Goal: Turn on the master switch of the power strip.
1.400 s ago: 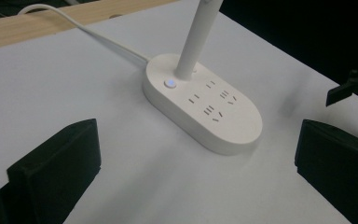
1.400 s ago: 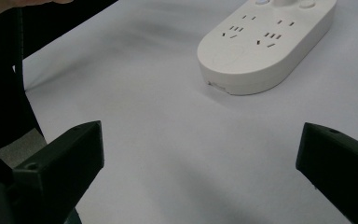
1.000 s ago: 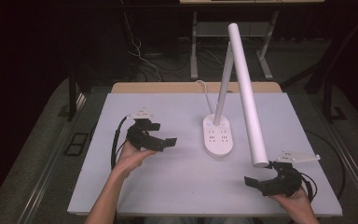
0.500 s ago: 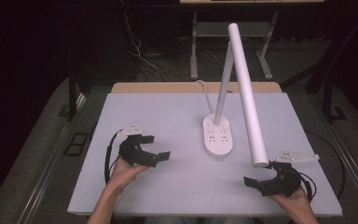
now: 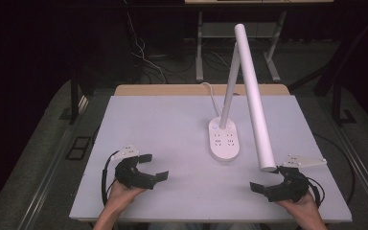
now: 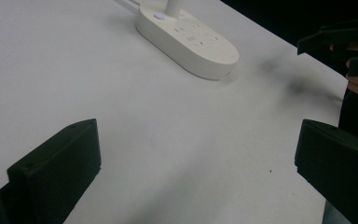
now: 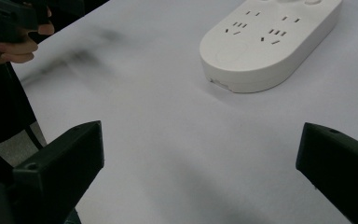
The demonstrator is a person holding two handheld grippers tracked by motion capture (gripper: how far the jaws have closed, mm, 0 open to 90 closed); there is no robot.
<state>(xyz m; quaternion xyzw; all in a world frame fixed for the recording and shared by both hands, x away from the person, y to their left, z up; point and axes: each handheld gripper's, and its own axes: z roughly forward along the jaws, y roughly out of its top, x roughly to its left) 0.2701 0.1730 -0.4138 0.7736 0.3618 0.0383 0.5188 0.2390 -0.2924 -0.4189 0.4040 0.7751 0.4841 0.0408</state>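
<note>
A white desk lamp stands mid-table; its oval base point(image 5: 224, 140) carries several sockets, and its long tube head point(image 5: 254, 98) slants down to the right. The same base shows in the left gripper view point(image 6: 189, 39) and the right gripper view point(image 7: 268, 39). Near the table's front left, my left gripper point(image 5: 154, 166) rests low and open, pointing right, with nothing between its jaws. At the front right, my right gripper point(image 5: 264, 186) is open too, pointing left, just below the lamp head's lower end. Both sets of jaws stand wide apart over bare white tabletop.
The white table point(image 5: 163, 124) has a wooden strip along its far edge. A white cord point(image 5: 210, 92) runs from the lamp base toward the back. Dark floor, cables and a desk frame point(image 5: 239, 33) lie beyond the table.
My left gripper has drawn back toward the front edge of the table and lowered. The right gripper has stayed in place.
</note>
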